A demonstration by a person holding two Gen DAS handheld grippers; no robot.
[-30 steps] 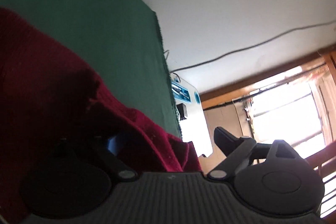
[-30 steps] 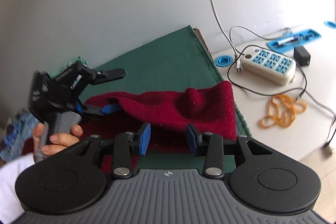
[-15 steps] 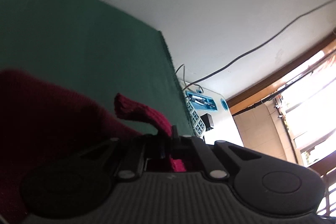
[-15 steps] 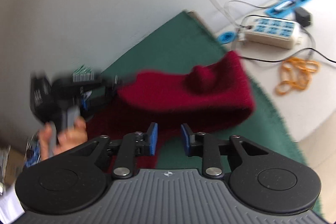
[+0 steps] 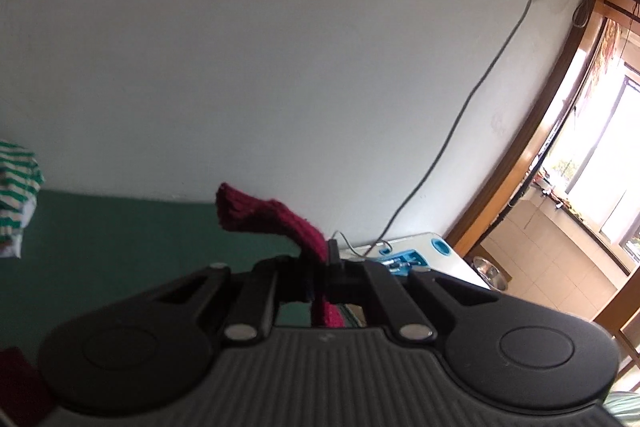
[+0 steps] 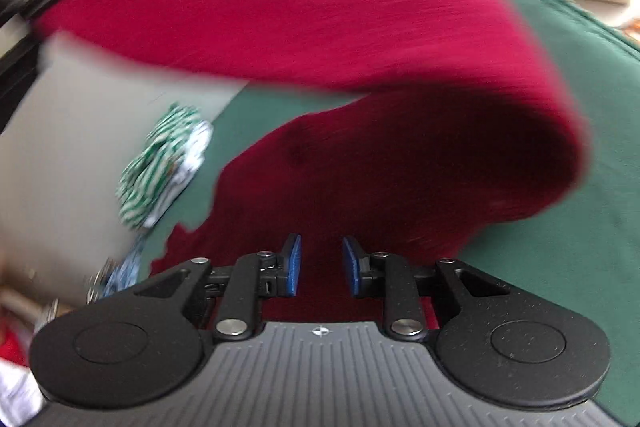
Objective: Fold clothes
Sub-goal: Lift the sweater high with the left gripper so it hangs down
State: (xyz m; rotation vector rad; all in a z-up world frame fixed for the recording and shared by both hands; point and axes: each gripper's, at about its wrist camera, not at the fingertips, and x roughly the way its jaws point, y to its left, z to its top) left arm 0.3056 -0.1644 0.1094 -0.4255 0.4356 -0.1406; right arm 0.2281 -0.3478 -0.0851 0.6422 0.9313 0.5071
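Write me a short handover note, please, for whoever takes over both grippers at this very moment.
Left gripper: shut on an edge of the red knit garment, which is lifted and arches over the green cloth.
Right gripper: jaws closing, pads apart with a gap, low over the garment's lower part; no grip visible.
A striped green-and-white garment lies bunched by the wall.
Done: one edge raised.
Left: probably carry it across, lay it flat, finish the fold.
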